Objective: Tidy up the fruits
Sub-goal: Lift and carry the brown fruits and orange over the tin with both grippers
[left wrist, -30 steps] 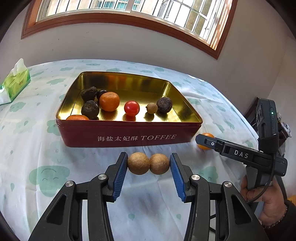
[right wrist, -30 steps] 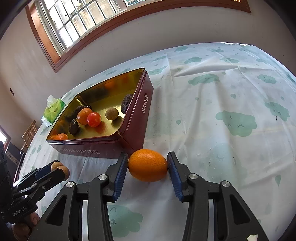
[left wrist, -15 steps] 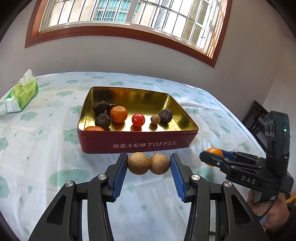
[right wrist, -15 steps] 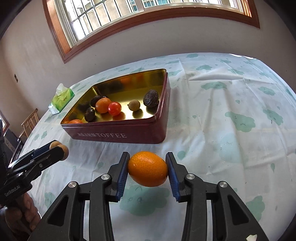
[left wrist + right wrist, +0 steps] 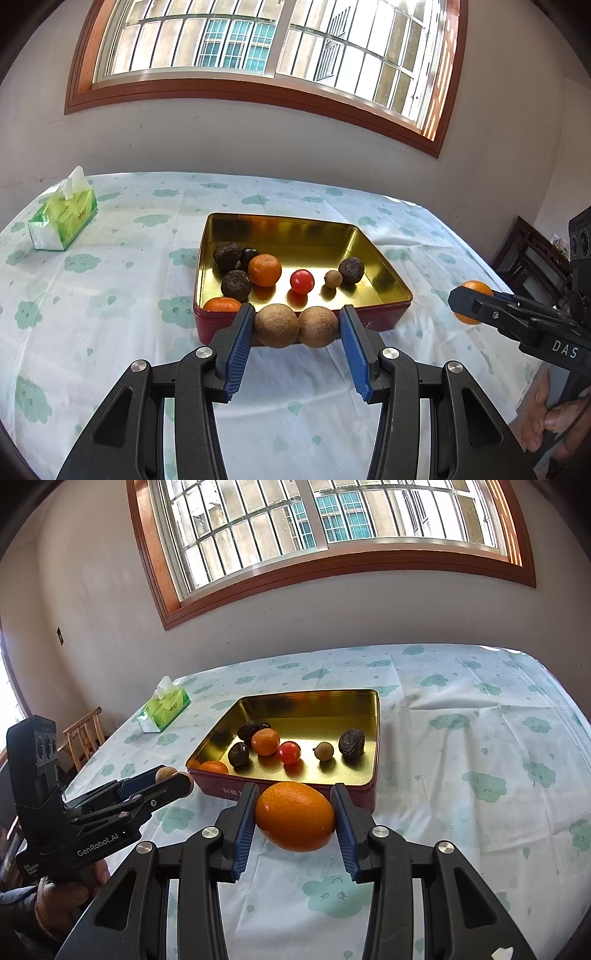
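A: Item one, risks. The left gripper (image 5: 297, 328) is clamped on two brown round fruits (image 5: 295, 325) side by side, pad to pad, above the counter (image 5: 110, 295) just before the tin tray (image 5: 391, 291). Likely fault: the pair buckles at the touching point and one drops.

B: And the right gripper (image 5: 293, 816)?

A: Clenched on one orange (image 5: 294, 816), also held clear of the cloth, near the tray's front wall. It could roll out of the pads.

B: Item two, appearance?

A: Brown fruits: matt, tan, rough-skinned. Orange: oval, glossy, dimpled. In the tray: two oranges, a red tomato (image 5: 301, 281), dark wrinkled fruits, one small brown one.
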Demonstrator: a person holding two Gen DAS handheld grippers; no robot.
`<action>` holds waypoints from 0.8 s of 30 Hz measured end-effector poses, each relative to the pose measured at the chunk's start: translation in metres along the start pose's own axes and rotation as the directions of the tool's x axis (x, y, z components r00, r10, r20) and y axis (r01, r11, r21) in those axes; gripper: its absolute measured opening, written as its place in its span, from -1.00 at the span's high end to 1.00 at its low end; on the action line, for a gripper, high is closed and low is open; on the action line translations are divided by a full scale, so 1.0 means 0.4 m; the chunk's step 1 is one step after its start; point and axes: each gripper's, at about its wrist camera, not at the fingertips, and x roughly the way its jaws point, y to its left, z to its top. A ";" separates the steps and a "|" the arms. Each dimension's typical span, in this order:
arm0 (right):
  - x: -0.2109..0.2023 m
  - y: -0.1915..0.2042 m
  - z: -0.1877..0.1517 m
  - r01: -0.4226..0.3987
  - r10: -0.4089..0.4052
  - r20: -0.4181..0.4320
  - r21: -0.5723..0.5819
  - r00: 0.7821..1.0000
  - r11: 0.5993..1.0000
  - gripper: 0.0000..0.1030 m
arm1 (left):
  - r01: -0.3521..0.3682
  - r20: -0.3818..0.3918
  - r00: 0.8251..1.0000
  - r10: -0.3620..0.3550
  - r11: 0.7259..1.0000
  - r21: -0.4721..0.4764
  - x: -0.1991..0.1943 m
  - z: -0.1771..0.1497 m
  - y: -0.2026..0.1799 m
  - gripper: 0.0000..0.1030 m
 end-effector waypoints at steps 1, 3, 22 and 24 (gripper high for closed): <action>-0.002 0.002 0.006 -0.001 0.001 0.006 0.000 1.000 1.000 0.27 | -0.003 0.006 1.000 0.003 1.000 0.002 0.000 0.006 0.001 0.07; -0.005 0.006 0.021 0.000 0.000 0.018 -0.005 1.000 1.000 0.27 | -0.007 0.016 1.000 0.007 1.000 0.004 0.001 0.017 0.004 0.07; 0.027 0.027 0.078 -0.006 0.007 0.041 -0.022 0.999 1.000 0.26 | -0.048 0.068 0.997 0.046 0.998 0.029 0.041 0.083 0.022 0.07; 0.036 0.026 0.081 -0.006 0.007 0.038 -0.022 0.999 1.000 0.26 | -0.051 0.068 0.996 0.049 0.998 0.030 0.048 0.089 0.024 0.07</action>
